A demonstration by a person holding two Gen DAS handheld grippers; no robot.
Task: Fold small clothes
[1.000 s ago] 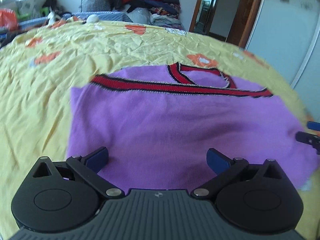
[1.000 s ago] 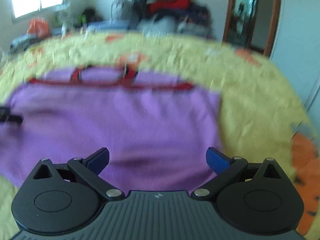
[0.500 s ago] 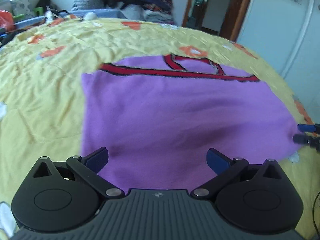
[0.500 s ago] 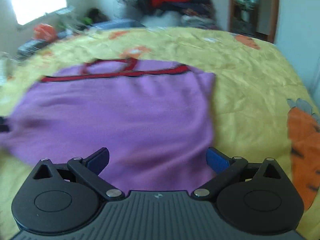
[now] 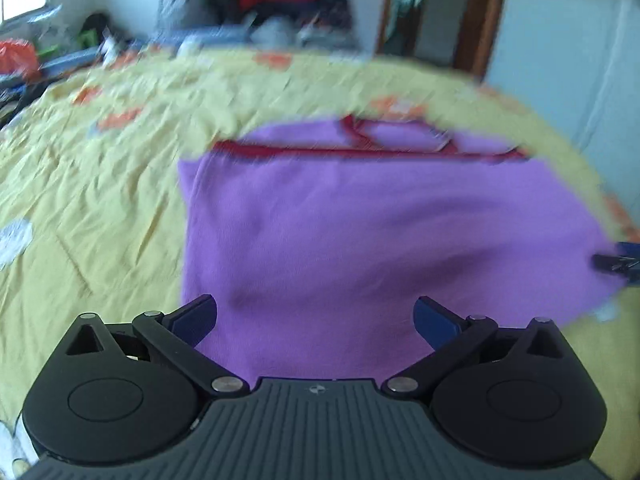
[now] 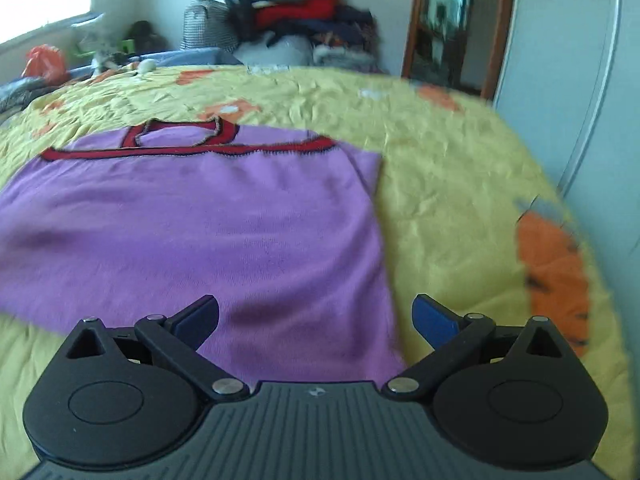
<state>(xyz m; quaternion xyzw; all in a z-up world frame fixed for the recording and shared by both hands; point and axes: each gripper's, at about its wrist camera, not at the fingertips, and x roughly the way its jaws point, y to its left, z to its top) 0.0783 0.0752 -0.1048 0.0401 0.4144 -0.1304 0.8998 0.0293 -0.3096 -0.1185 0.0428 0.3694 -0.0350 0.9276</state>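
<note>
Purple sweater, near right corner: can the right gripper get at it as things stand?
Probably yes. The right gripper is open, the purple sweater lies flat on the yellow bedspread, its near edge runs between the fingers, and nothing blocks it.

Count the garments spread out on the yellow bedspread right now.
1: a purple sweater with red trim, flat mid-bedspread, ahead of both open grippers. More clothes are piled beyond the bed; that pile is blurred, uncountable.

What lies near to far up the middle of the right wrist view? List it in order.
right gripper → purple sweater → its red neckline trim → yellow bedspread → pile of clothes by the wall.
</note>
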